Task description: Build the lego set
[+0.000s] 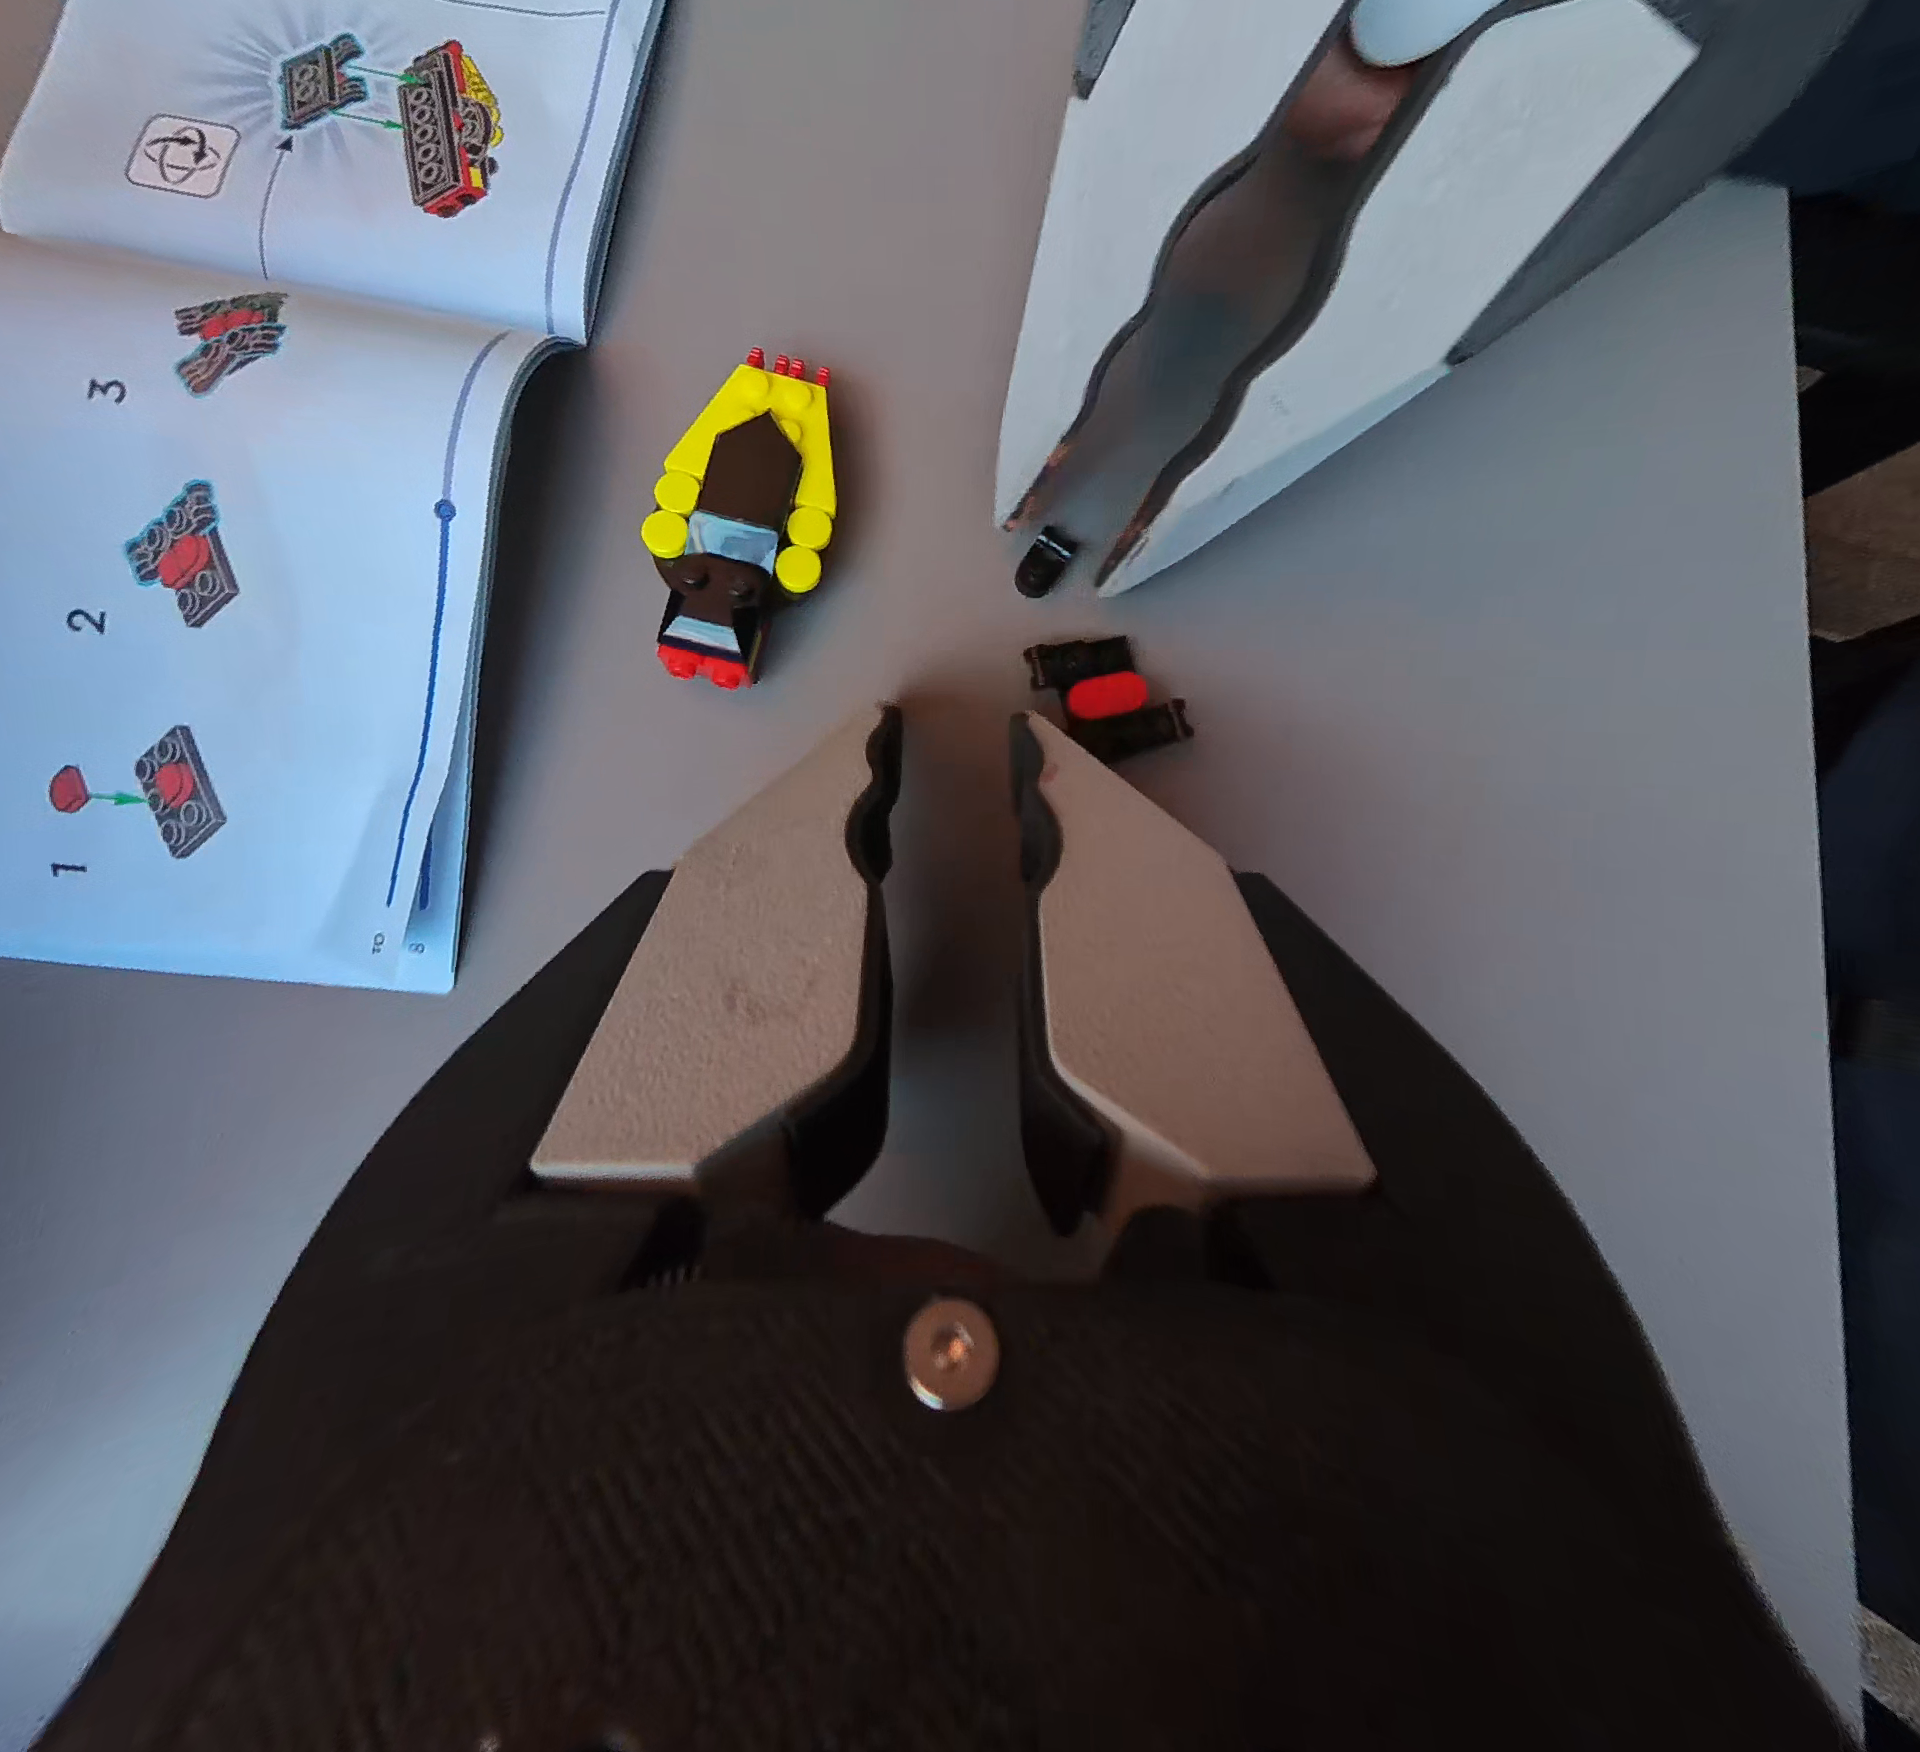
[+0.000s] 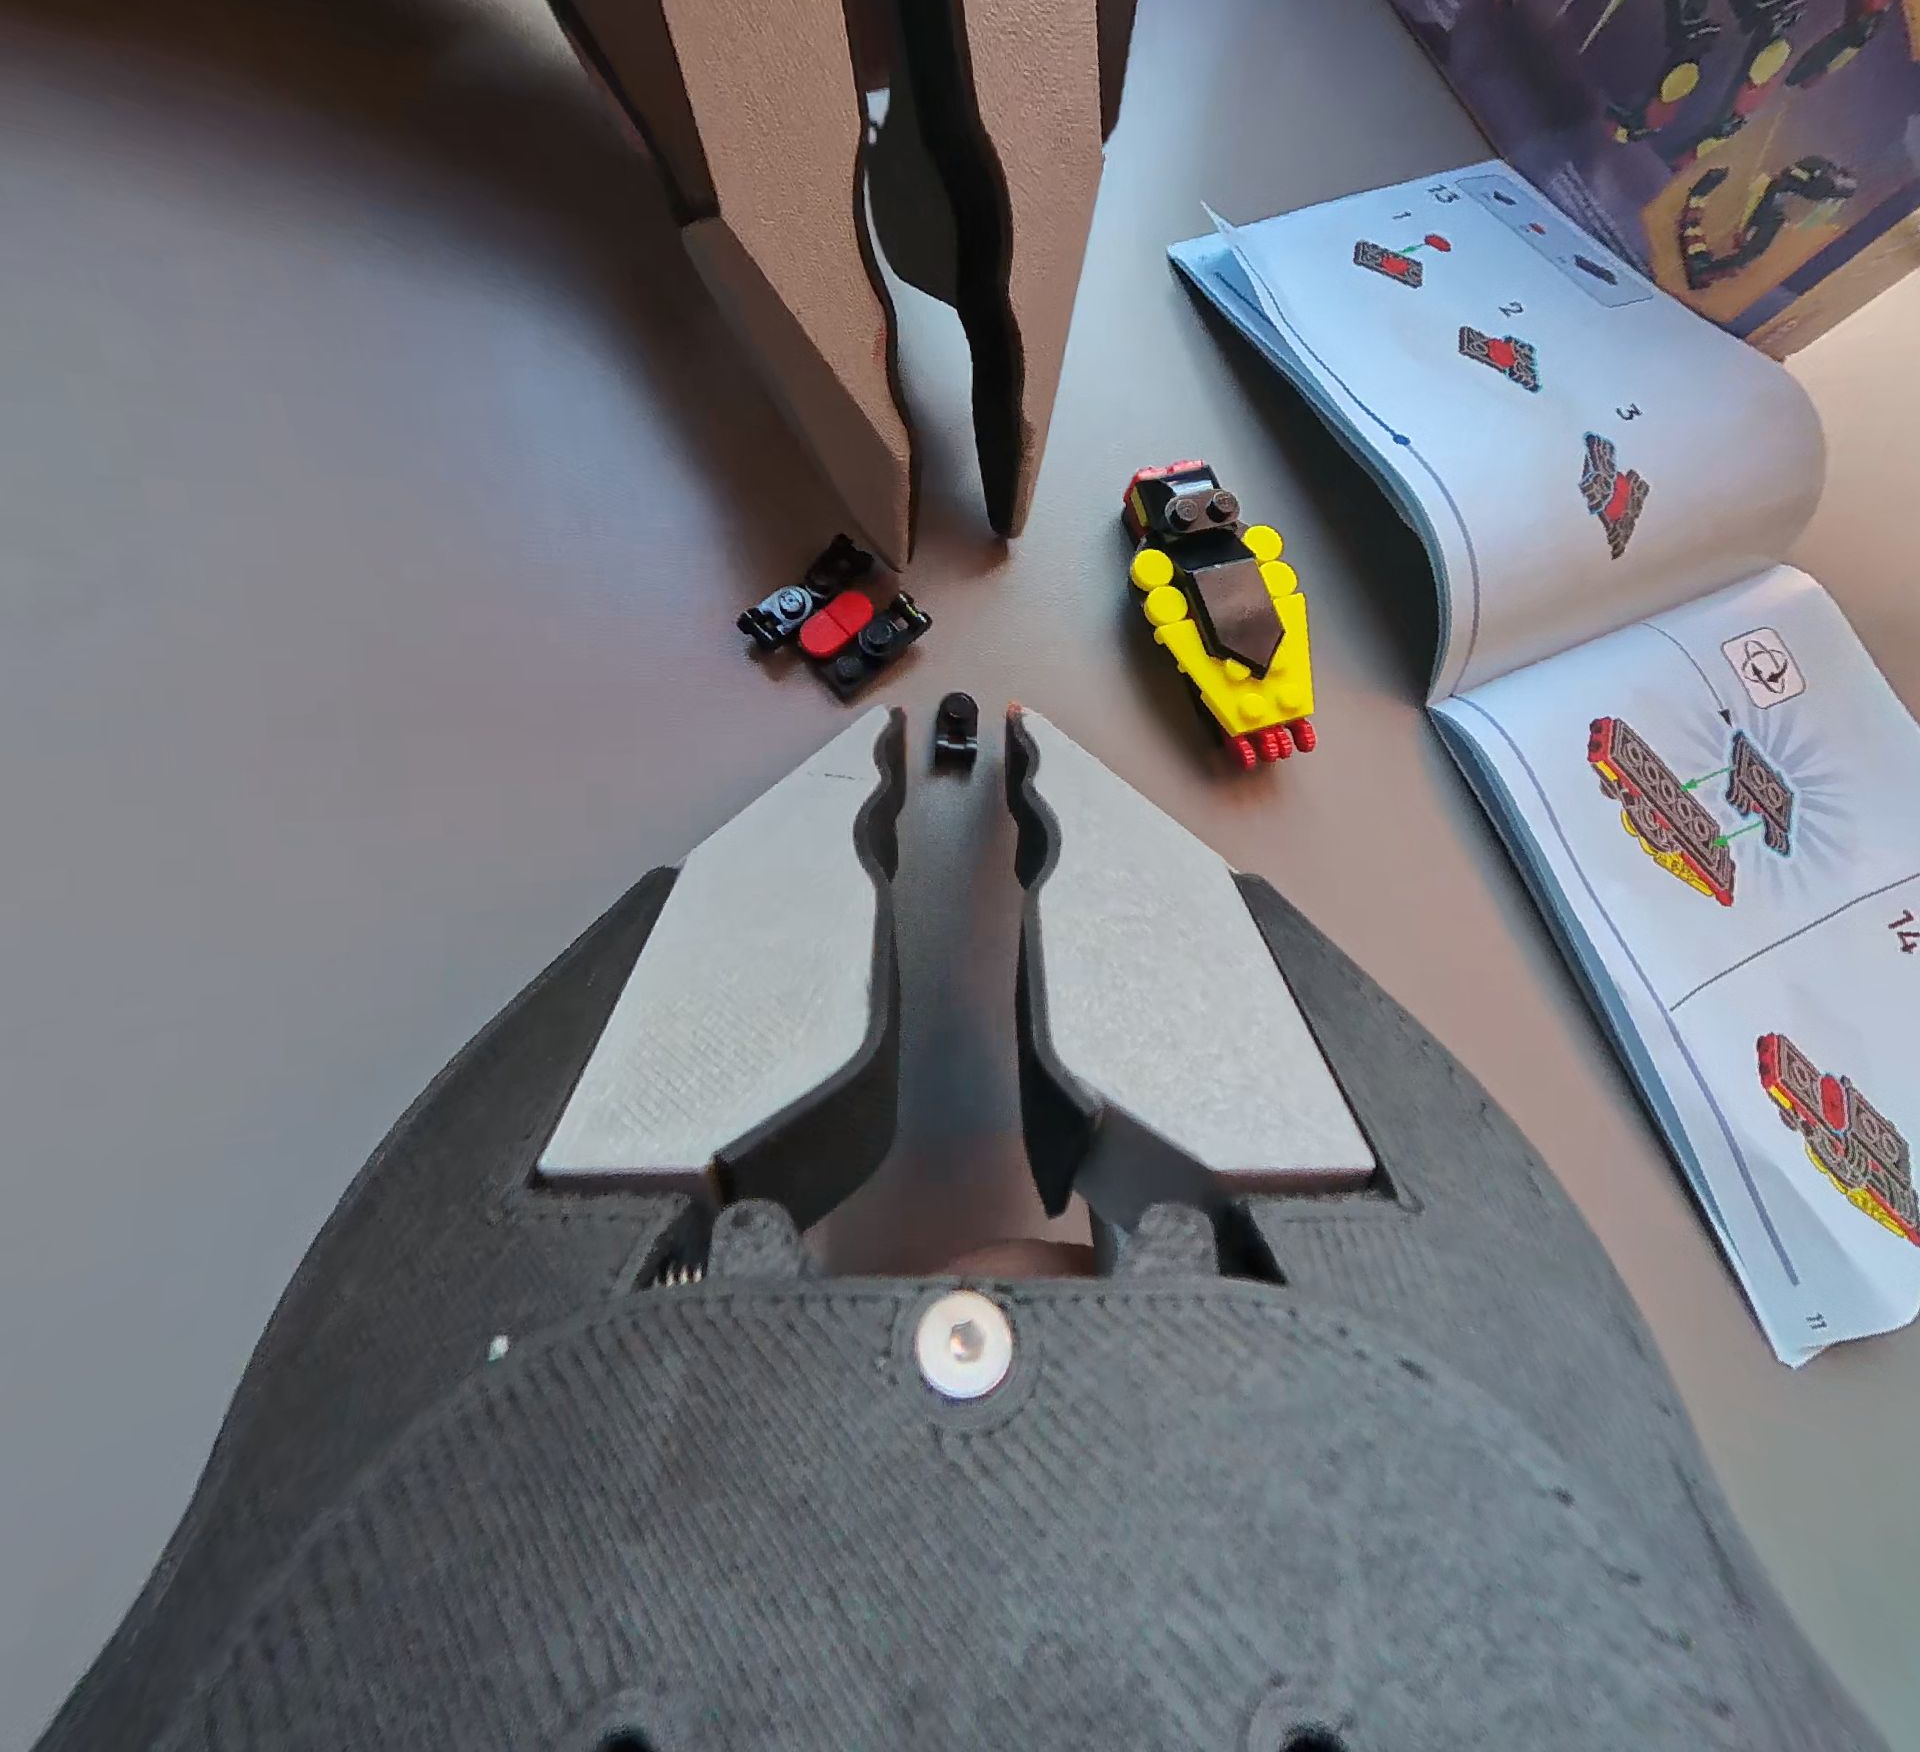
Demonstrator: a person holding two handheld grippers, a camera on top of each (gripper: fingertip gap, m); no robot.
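Grey desk (image 1: 1455,871) carries everything; surface matte, evenly lit.

Set box (image 2: 1683,40), purple and yellow, lies beyond the right gripper, at the far right of its view; only partly in frame.

Instruction booklet (image 1: 260,507) lies open and flat, to the left of the left gripper (image 1: 954,726). From the right gripper (image 2: 954,728) it sits to the right, between the gripper and the box.

Left gripper: tan fingers, parted by a narrow gap, nothing between them. Tips low over the desk.

Right gripper: pale grey fingers, likewise a narrow gap. Tips straddle the small black clip piece (image 2: 955,728) without touching it, as far as the right wrist view shows. The two grippers face each other, tips near but apart.

Yellow-and-black sub-assembly (image 1: 743,523), with red studs at both ends, lies on the desk ahead and to the left of the left gripper tips; ahead and to the right of the right gripper's. Touched by neither gripper.

Black plate assembly with a red rounded tile (image 1: 1107,696) lies just beside the left gripper's right fingertip, partly hidden behind it. Contact cannot be told. It lies ahead-left of the right gripper.

Small black clip piece is loose on the desk, near the plate assembly but apart from it.
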